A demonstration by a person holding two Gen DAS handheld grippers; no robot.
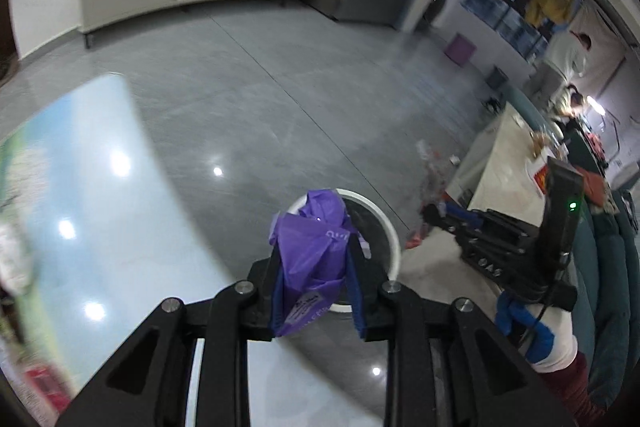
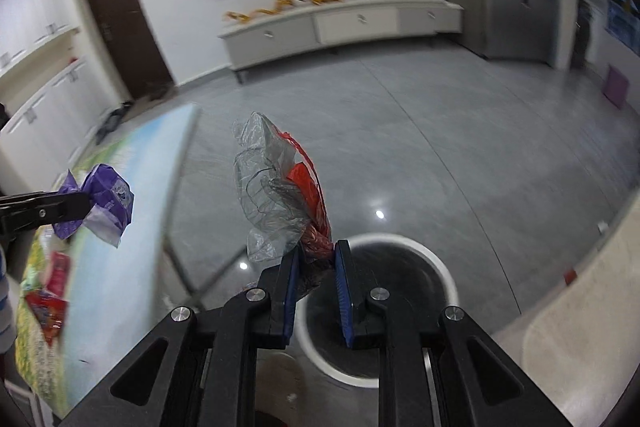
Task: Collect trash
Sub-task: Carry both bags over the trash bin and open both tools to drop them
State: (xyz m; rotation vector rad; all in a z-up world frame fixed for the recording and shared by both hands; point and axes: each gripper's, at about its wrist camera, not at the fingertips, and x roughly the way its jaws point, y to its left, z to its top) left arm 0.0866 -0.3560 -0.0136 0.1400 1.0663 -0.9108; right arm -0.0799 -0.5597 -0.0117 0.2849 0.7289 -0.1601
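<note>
Left wrist view: left gripper [image 1: 316,267] is clamped on a crumpled purple plastic wrapper [image 1: 310,259], blue pads pressing both sides. Jaws are narrow, not fully closed. The wrapper's long axis runs along the fingers; its bunched top points fwd past the tips, a printed tail hangs back toward the cam. It sits over the near rim of a round white trash bin [image 1: 394,231] w/ dark inside, on glossy grey tile floor [image 1: 260,87].

Right wrist view: right gripper [image 2: 316,263] pinches the bottom of a clear crinkly bag w/ red print [image 2: 276,187]. Jaws nearly closed on it. The bag stands up lengthwise from the tips, leaning a bit left, thin film, wrinkled. It's held above the bin's left rim. The purple wrapper shows at far left, above a glossy table [image 2: 120,247] w/ landscape-print cover.
</note>
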